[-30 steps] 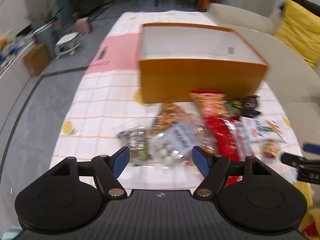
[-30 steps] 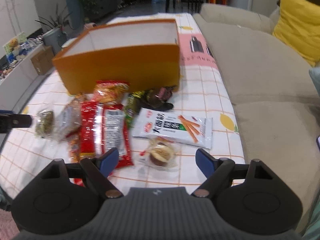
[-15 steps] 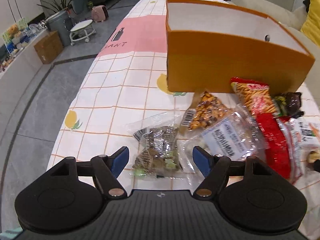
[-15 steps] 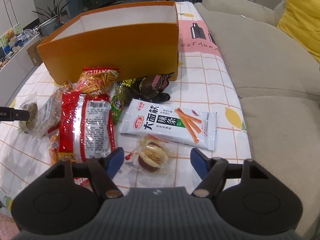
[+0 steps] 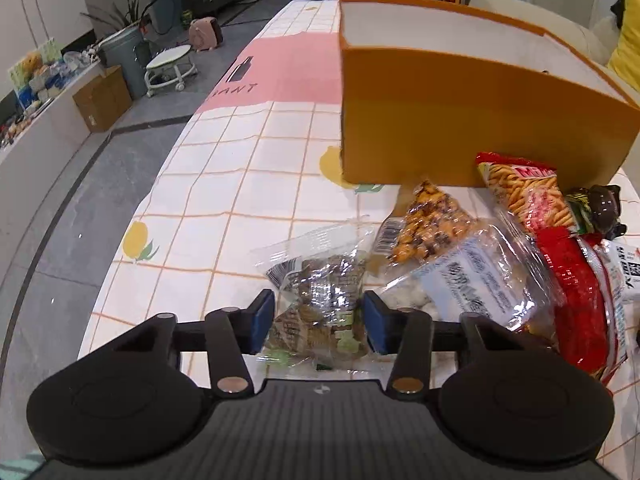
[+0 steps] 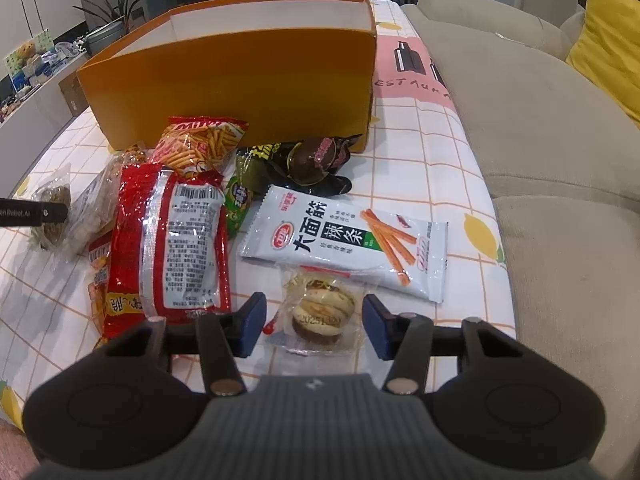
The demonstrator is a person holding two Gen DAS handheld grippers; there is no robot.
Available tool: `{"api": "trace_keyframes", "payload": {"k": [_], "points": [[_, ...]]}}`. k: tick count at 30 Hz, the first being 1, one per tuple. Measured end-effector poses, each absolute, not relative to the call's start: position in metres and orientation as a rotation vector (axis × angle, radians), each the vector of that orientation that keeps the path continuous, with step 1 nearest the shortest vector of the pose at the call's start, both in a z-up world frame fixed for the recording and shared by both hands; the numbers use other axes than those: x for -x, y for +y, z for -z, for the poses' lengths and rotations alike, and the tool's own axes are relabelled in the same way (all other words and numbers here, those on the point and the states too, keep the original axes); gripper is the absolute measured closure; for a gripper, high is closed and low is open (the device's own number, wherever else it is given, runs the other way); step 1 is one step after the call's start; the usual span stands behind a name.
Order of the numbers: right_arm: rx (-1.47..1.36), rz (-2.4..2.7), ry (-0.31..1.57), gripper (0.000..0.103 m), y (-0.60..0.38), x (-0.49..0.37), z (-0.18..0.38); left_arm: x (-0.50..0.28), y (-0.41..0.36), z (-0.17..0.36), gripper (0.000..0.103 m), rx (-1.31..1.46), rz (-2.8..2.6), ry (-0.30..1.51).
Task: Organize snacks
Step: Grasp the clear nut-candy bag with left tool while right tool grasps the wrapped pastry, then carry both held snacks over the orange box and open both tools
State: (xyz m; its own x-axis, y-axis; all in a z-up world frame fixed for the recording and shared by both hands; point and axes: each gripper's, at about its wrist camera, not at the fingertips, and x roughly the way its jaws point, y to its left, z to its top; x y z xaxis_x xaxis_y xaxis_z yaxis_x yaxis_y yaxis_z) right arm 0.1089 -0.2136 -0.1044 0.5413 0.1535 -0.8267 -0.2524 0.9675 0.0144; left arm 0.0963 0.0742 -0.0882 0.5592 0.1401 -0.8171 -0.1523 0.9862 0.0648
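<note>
- Checked tablecloth (image 5: 240,184) with lemon prints covers the table, grey sofa (image 6: 540,128) along its right edge.
- left gripper (image 5: 319,322): jaws narrowed around a clear bag of dark snacks (image 5: 320,304) near the table's front edge. Pads look right at the wrapper, can't tell if they're actually squeezing it.
- Just right of that bag, a clear pouch with a white label (image 5: 472,284) overlaps it, with a nut-mix bag (image 5: 424,220) behind.
- right gripper (image 6: 314,326): jaws wide, either side of a wrapped round pastry (image 6: 322,310), not touching it.
- Crowding the pastry: a big red packet (image 6: 172,240) on its left, a white spicy-strip packet (image 6: 344,240) just behind.
- Further back, a stick-snack bag (image 6: 200,144) and dark wrappers (image 6: 312,160) sit against the orange box (image 6: 240,76), which blocks the table's middle.
</note>
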Motion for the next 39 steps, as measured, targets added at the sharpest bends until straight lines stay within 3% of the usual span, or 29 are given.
{"api": "trace_keyframes", "payload": {"k": [4, 9, 10, 27, 39], "points": [[0.111, -0.245, 0.965, 0.056, -0.213, -0.107, 0.104, -0.094, 0.077, 0.088, 0.059, 0.045, -0.169, 0.954], [0.102, -0.260, 0.950, 0.059, -0.213, -0.102, 0.099, -0.085, 0.077, 0.079, 0.061, 0.061, -0.169, 0.936], [0.096, -0.262, 0.943, 0.069, -0.213, -0.102, 0.097, -0.083, 0.077, 0.075, 0.061, 0.068, -0.170, 0.928], [-0.036, -0.336, 0.815, 0.073, -0.224, -0.073, 0.040, -0.049, 0.068, 0.000, 0.063, 0.190, -0.079, 0.822], [-0.110, -0.414, 0.670, 0.073, -0.212, -0.118, -0.030, -0.100, 0.048, -0.072, 0.064, 0.156, 0.032, 0.755]]}}
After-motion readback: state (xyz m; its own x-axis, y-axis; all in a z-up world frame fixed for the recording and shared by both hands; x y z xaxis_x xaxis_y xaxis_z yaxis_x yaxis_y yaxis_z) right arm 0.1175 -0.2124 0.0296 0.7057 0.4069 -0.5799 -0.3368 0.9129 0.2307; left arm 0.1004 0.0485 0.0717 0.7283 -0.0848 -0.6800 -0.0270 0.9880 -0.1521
